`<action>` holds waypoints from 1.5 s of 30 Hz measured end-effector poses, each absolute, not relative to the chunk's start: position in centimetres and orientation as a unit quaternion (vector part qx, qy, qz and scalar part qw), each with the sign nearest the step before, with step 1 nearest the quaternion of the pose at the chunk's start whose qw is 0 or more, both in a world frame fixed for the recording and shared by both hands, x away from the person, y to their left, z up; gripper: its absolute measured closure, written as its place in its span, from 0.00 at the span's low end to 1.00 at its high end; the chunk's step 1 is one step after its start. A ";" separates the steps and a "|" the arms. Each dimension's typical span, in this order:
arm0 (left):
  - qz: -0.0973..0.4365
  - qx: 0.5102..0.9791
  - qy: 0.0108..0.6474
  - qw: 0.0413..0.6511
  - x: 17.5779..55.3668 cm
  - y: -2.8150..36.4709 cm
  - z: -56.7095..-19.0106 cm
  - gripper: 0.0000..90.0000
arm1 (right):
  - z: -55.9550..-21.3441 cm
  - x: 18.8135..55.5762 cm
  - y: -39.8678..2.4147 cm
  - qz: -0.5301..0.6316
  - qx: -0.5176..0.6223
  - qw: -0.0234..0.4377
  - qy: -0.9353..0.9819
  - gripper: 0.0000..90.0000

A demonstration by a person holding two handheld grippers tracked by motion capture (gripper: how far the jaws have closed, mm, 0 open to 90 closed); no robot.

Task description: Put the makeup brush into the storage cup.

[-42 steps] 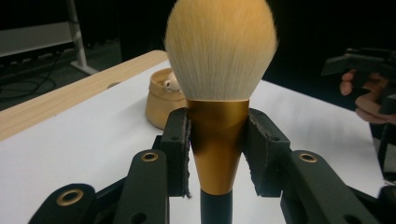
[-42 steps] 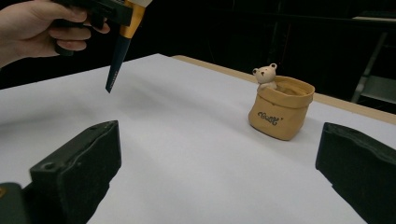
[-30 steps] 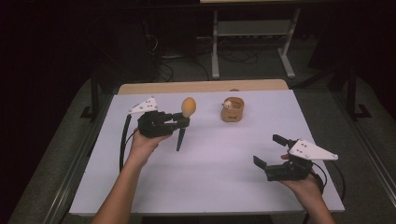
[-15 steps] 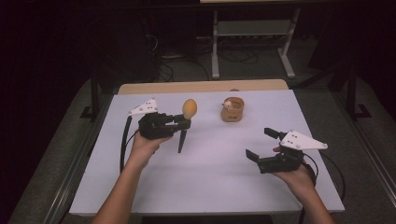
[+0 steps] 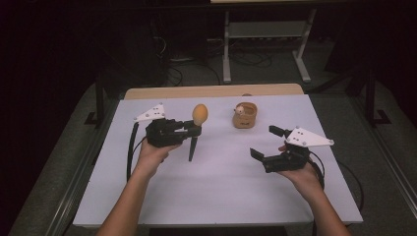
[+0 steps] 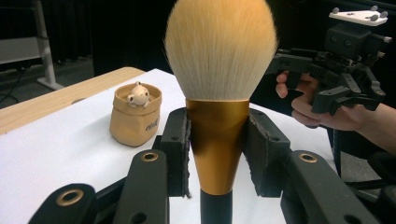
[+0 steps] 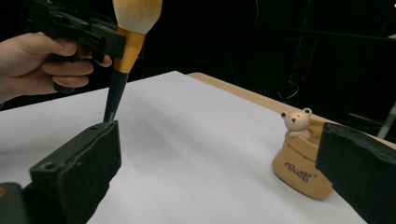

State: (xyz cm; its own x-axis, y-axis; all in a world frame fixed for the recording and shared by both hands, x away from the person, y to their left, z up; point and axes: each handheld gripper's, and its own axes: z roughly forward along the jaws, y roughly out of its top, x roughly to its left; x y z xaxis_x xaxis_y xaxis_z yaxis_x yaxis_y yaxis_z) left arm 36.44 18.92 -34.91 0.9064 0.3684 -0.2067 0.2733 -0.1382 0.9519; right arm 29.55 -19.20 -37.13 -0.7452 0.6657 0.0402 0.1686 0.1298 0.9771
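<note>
A makeup brush with a pale orange head, gold ferrule and dark handle stands upright above the white table. My left gripper is shut on its gold ferrule, handle tip pointing down at the table. The brush also appears at the upper left of the right gripper view. A small tan pot with a bear figure sits at the back middle of the table, also seen as the pot and the pot. My right gripper hovers at the right, jaws wide open and empty, pointing left.
A wooden strip runs along the table's far edge. Behind it stand a metal stand and cables on a dark floor. Cables trail from both grippers over the table's sides.
My right gripper has moved left and slightly up toward the table's middle. The left gripper and brush have stayed in place.
</note>
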 end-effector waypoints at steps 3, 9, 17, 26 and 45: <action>0.037 0.753 0.211 0.622 36.5 18.9 -34.9 0.70 | -37.0 29.9 -18.7 0.591 0.281 0.214 0.725 0.00; 0.034 0.753 0.209 0.623 36.4 18.6 -34.9 0.70 | -36.9 30.6 -18.0 0.587 0.280 0.209 0.730 0.00; 0.032 0.751 0.206 0.626 36.4 18.5 -34.9 0.70 | -36.8 31.4 -17.1 0.592 0.282 0.200 0.728 0.00; 0.027 0.742 0.198 0.640 36.1 18.2 -34.7 0.70 | -37.4 31.4 -16.7 0.588 0.281 0.187 0.735 0.00; 0.019 0.734 0.185 0.653 35.4 16.1 -35.0 0.70 | -38.3 31.3 -14.0 0.594 0.275 0.150 0.741 0.06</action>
State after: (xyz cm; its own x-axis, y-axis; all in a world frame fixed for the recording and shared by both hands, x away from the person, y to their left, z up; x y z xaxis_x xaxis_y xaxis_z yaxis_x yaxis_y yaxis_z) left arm 35.37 16.11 -35.01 0.9311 0.2956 -0.2135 0.2467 -0.0797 0.9658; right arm 31.29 -13.97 -38.34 -0.8044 0.5849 0.1042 0.2291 0.1436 0.9628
